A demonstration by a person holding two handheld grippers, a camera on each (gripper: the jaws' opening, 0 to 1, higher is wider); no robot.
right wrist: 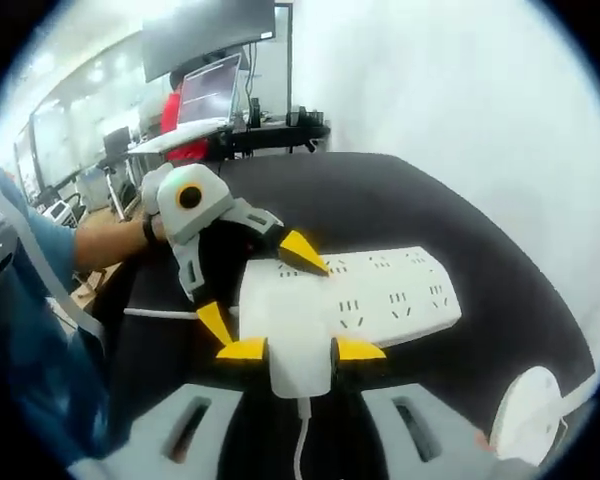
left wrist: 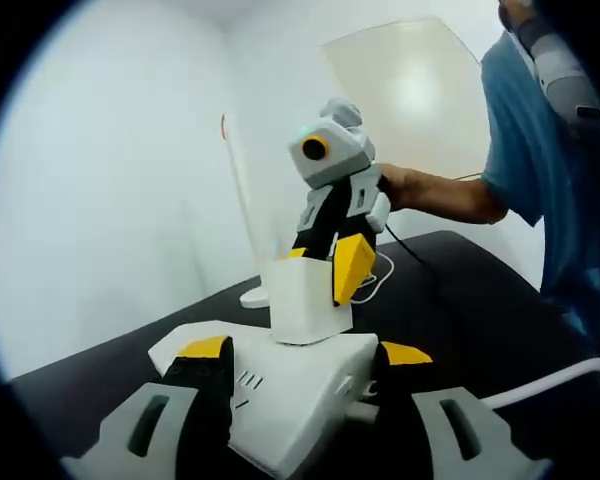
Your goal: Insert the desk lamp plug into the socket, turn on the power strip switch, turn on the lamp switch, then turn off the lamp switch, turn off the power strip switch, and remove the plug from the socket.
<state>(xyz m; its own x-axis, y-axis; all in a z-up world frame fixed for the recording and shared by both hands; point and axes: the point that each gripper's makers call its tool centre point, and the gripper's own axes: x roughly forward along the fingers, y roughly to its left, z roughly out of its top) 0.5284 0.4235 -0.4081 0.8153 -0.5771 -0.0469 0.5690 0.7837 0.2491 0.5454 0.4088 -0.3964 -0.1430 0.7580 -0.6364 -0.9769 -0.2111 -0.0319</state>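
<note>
Both grippers' fingers (right wrist: 302,350) clamped — plug (right wrist: 298,368), power strip (right wrist: 395,292) edge.

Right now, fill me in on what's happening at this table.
A person is working a white plug at a white power strip on the black table. The right tongs are shut on the plug, which sits against the strip's face; whether it is fully seated cannot be told. The left tongs clamp the strip's end to steady it. The lamp's round base stands nearby.
</note>
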